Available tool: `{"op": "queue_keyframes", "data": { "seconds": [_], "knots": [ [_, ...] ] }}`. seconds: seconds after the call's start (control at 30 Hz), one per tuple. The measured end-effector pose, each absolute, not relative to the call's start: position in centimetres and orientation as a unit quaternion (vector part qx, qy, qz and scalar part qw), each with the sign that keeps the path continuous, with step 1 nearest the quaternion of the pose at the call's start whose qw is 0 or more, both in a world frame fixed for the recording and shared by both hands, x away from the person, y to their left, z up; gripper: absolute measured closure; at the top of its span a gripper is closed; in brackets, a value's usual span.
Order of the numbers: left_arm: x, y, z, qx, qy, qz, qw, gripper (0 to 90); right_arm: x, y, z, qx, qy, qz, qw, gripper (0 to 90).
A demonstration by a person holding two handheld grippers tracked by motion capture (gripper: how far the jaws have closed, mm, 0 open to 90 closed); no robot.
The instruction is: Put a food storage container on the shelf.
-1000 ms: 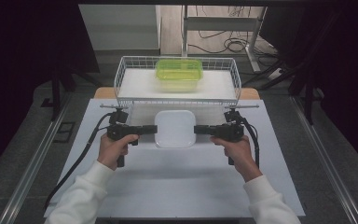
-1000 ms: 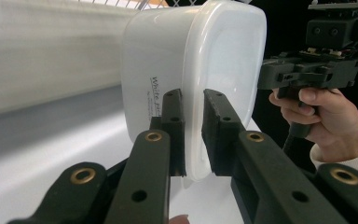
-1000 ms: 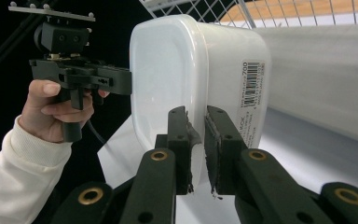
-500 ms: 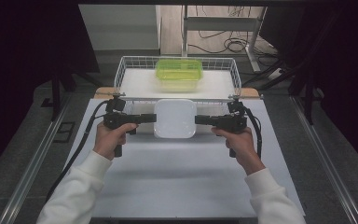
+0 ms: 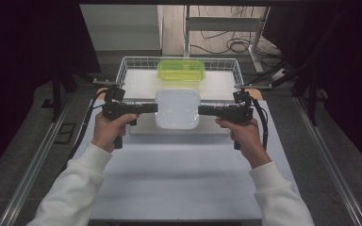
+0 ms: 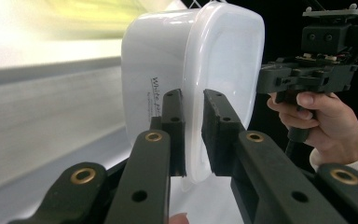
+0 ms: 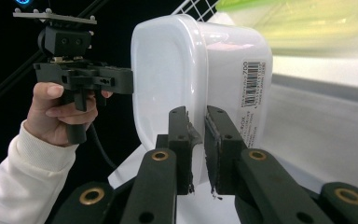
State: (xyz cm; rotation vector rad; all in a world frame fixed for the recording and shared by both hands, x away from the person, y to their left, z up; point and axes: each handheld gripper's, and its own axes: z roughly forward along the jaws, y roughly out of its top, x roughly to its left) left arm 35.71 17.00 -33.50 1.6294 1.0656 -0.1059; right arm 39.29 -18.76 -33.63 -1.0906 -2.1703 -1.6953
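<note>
The left gripper (image 5: 154, 108) and right gripper (image 5: 201, 111) pinch opposite rims of a white container (image 5: 177, 109), apparently lifted above the table (image 5: 179, 174). Behind it, a green container (image 5: 181, 69) sits in a wire basket (image 5: 131, 66).

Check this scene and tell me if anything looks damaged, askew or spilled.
Nothing stands out. The white tub is held level by its rim between the left gripper and right gripper, above the near edge of the wire basket, where a green tub sits. No spill shows.

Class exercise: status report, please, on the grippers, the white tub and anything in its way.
Left gripper, right gripper: shut on white tub rims. Tub level above wire basket front rail. Green container beyond.
</note>
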Motion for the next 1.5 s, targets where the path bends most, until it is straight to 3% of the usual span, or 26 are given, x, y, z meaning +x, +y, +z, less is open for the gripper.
{"op": "queue_keyframes", "data": {
  "seconds": [0.67, 1.5],
  "knots": [
    [38.2, 17.1, -30.6, 0.688, 0.451, -0.031, 0.567, 79.7, 41.6, -18.5, -30.7, -0.36, -0.728, -0.578, 0.076, 80.2],
    [43.9, 17.4, -27.4, 0.684, 0.448, -0.029, 0.575, 79.0, 46.0, -18.2, -26.8, -0.365, -0.723, -0.584, 0.056, 80.2]
  ]
}}
